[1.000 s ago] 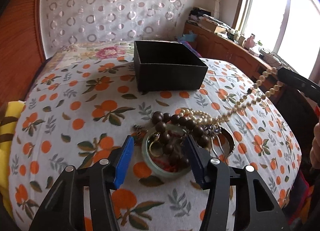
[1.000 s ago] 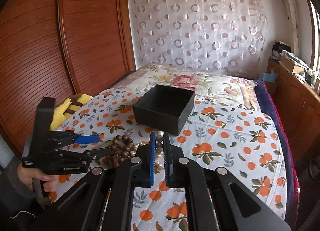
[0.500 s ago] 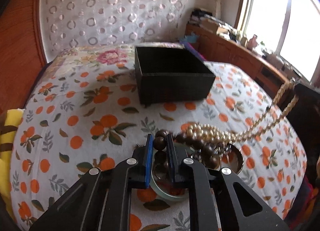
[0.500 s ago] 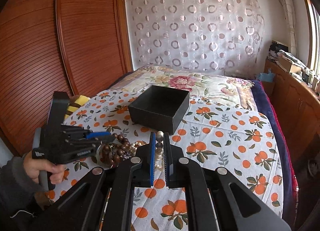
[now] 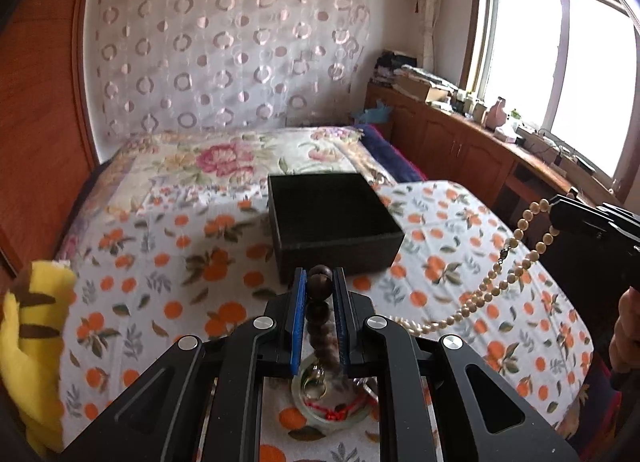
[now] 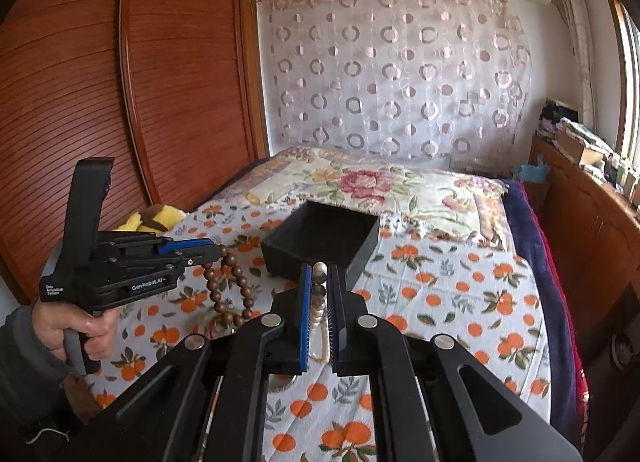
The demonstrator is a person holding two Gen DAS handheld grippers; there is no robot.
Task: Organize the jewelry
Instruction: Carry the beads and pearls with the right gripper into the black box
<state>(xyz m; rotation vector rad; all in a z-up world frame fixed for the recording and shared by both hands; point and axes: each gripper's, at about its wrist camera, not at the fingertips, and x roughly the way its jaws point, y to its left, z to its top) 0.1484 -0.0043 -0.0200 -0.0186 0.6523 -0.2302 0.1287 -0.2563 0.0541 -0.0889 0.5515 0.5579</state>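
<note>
My left gripper (image 5: 319, 282) is shut on a dark wooden bead bracelet (image 5: 319, 312) and holds it above the bed; the bracelet hangs from it in the right wrist view (image 6: 228, 286). My right gripper (image 6: 319, 276) is shut on a pearl necklace (image 6: 319, 290), which trails down to the bed in the left wrist view (image 5: 496, 274). An open black box (image 5: 332, 221) sits on the orange-print cloth just beyond both grippers, also in the right wrist view (image 6: 322, 242). A pale green bangle (image 5: 332, 410) with a red cord lies below my left gripper.
A yellow plush toy (image 5: 28, 342) lies at the bed's left edge. A wooden wardrobe (image 6: 120, 81) stands on the left. A wooden cabinet (image 5: 480, 149) with clutter runs under the window on the right.
My left gripper closed on the wooden bead bracelet and lifted it off the pile. My right gripper rose with the pearl necklace. Both views now sit higher above the bed.
</note>
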